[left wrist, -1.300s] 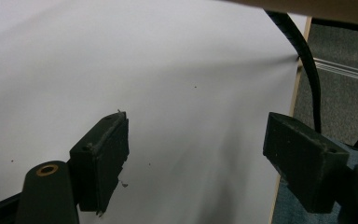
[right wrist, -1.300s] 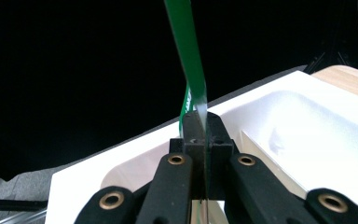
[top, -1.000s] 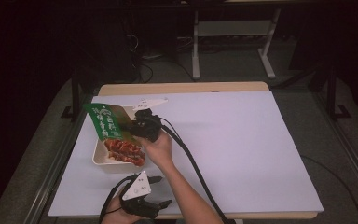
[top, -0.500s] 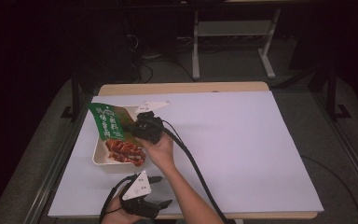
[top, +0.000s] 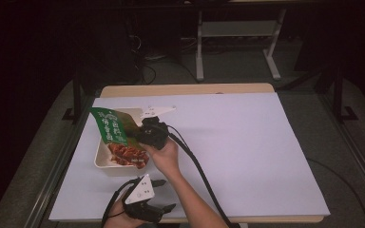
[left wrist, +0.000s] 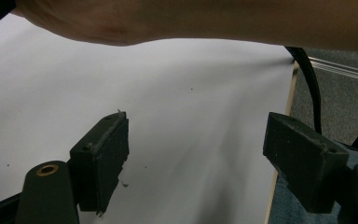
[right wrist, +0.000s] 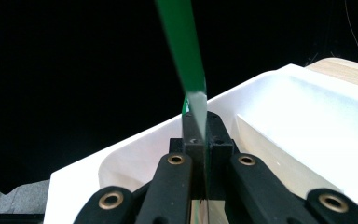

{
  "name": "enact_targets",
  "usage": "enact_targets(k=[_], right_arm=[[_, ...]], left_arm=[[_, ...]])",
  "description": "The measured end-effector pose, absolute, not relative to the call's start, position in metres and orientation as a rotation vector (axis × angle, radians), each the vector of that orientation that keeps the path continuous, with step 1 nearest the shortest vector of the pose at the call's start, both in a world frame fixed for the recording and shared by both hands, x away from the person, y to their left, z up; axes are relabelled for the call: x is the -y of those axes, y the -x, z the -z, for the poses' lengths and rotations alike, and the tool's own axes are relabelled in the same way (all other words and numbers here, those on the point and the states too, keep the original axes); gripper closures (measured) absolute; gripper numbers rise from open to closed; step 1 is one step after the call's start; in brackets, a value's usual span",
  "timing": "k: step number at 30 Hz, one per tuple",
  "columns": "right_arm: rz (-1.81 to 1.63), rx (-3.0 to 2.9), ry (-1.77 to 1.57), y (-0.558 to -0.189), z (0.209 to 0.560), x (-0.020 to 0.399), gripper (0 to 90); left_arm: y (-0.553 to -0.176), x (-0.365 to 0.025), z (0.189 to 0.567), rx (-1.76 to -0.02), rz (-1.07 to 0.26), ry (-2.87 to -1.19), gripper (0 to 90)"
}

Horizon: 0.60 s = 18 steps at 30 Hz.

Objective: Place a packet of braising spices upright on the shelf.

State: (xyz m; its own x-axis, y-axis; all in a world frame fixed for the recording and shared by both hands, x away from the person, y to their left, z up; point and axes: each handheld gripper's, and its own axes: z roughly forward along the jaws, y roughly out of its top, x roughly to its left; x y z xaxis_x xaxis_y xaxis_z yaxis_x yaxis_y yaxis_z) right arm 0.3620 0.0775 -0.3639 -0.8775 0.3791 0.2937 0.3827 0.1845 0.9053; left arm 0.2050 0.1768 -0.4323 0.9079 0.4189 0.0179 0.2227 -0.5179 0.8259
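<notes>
On the table (top: 247,156) lies a big white sheet, with dark floor and a metal stand behind it. At the left sits a white tray (top: 105,160) with red food in it. The right gripper (top: 135,137) pinches a green bag (top: 110,125) above the tray. Its yellow writing is too small to read. The left gripper (top: 164,194) hangs wide open near the front edge.
</notes>
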Motion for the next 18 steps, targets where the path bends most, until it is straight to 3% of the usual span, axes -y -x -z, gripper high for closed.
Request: enact_targets(k=[18], right_arm=[[1.670,2.541,0.733,-0.372,0.367,-0.084,82.6]], left_arm=[[-0.204,-0.176,0.433,-0.461,-0.264,-2.131,21.9]])
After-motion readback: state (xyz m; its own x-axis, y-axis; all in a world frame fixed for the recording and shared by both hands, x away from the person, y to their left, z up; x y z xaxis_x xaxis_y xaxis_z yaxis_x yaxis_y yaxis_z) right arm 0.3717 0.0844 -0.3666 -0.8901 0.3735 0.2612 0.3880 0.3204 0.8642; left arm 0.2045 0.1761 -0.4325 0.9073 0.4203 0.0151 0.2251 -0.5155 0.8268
